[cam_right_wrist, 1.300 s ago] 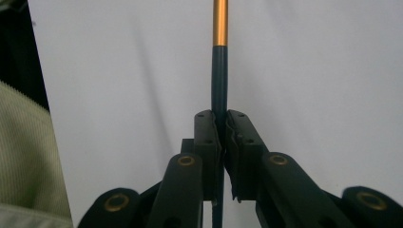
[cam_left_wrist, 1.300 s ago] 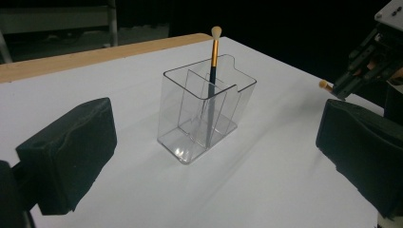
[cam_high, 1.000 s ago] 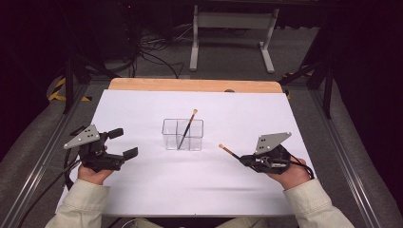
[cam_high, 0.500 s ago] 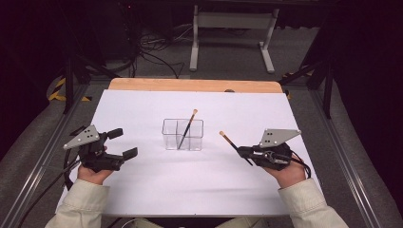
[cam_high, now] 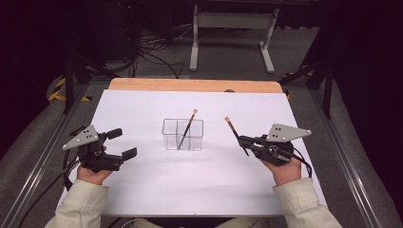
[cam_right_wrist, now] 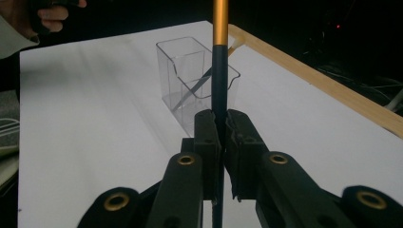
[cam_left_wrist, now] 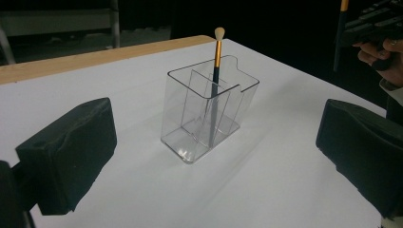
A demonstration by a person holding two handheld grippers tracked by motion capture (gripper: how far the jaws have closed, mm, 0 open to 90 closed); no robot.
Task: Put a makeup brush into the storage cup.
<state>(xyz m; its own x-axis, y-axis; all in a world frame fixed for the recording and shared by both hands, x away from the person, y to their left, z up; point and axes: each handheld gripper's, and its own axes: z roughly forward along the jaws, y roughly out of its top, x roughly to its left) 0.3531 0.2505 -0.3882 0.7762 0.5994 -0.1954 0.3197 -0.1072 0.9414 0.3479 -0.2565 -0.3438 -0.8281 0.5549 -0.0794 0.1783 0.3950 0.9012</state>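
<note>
Our right gripper (cam_high: 243,141) has its fingers clenched on a black-handled makeup brush with a gold ferrule (cam_high: 234,132), held above the white-covered bench (cam_high: 142,104), right of the clear plastic divided organiser (cam_high: 183,135). A matching second brush (cam_high: 187,129) leans inside it. Our left gripper (cam_high: 122,143) hovers with fingers released.
</note>
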